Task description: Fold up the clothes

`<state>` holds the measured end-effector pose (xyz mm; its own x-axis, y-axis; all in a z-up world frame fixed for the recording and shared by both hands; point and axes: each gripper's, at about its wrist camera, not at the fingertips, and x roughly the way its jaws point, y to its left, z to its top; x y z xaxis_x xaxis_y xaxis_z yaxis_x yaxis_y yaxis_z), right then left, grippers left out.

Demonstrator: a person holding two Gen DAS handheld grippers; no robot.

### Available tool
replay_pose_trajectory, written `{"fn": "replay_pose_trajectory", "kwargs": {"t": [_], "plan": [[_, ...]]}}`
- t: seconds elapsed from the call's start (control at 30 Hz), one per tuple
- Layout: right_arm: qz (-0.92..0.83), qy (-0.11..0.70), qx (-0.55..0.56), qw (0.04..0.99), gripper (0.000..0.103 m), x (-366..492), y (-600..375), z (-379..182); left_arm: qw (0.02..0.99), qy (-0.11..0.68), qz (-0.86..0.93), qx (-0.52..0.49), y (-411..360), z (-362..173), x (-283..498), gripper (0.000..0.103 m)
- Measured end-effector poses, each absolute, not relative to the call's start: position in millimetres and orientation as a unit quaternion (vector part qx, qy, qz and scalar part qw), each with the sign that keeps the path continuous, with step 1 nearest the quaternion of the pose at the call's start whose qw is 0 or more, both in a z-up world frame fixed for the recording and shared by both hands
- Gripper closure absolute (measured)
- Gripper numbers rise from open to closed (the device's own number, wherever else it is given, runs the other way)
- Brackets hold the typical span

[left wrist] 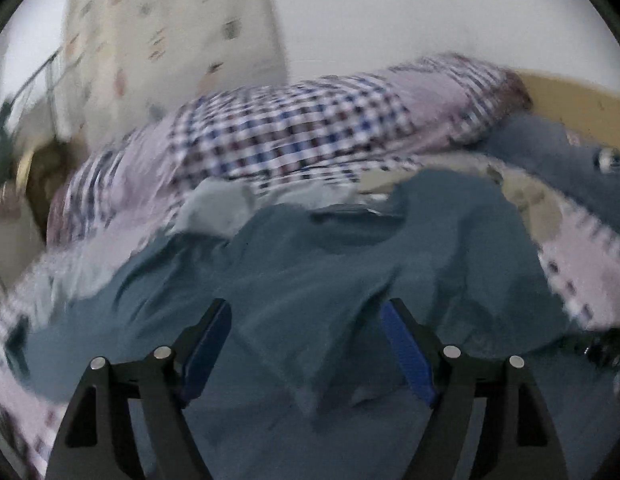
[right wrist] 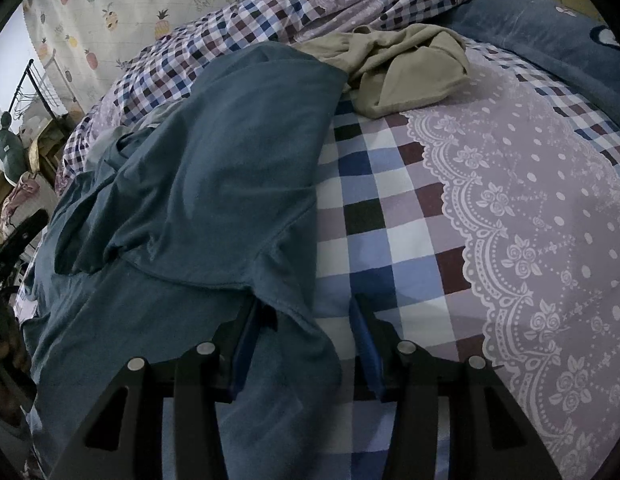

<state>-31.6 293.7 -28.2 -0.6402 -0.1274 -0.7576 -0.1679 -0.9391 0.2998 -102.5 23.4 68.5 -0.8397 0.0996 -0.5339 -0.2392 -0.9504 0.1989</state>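
- The left hand-held gripper (left wrist: 306,344) sits at the bottom centre of the left wrist view with its jaws spread wide; nothing lies between the blue pads (left wrist: 208,350), and only cloth shows behind the gap.
- That cloth is a teal shirt (left wrist: 310,264), rumpled across the lower half of the same view, which is blurred.
- The right hand-held gripper (right wrist: 304,344), at the bottom centre of the right wrist view, is also open, and an edge of the teal shirt (right wrist: 230,160) hangs down between its fingers (right wrist: 365,344); neither pad is seen pressing on it.
- In the right wrist view the shirt runs from the lower left up to the upper middle of the frame, lying creased on the bed.
- To its right the checked quilt (right wrist: 389,208) is bare, with a lilac lace-patterned panel (right wrist: 549,220) filling the right side.
- A beige garment (right wrist: 409,68) lies crumpled at the upper middle, just beside the top end of the shirt.
- A blue-grey pillow (right wrist: 549,36) sits in the upper right.
- Bunched checked bedding (left wrist: 294,132) crosses the middle of the left wrist view, beyond the shirt.
- A pale curtain with a pineapple print (right wrist: 122,12) hangs in the upper left of the right wrist view, with a dark metal rack (right wrist: 34,88) at the left edge.
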Motion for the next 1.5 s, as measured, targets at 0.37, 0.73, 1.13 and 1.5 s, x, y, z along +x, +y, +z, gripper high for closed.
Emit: {"fn": "replay_pose_trajectory", "kwargs": {"t": [0.37,0.73,1.13,1.5], "plan": [[0.888,0.183,-0.421,0.009,0.053,-32,296,-29,0.065,0.225,0.919,-0.316,60,39,-151,0.100],[0.888,0.185,-0.420,0.008,0.053,-32,297,-29,-0.010,-0.260,0.901,-0.348,-132,14,-133,0.099],[0.892,0.171,-0.418,0.014,0.053,-31,293,-27,0.050,-0.314,0.897,-0.309,-148,26,-117,0.028],[0.893,0.165,-0.418,0.019,0.054,-33,291,-27,-0.007,-0.201,0.931,-0.304,-126,61,-151,0.103]]}}
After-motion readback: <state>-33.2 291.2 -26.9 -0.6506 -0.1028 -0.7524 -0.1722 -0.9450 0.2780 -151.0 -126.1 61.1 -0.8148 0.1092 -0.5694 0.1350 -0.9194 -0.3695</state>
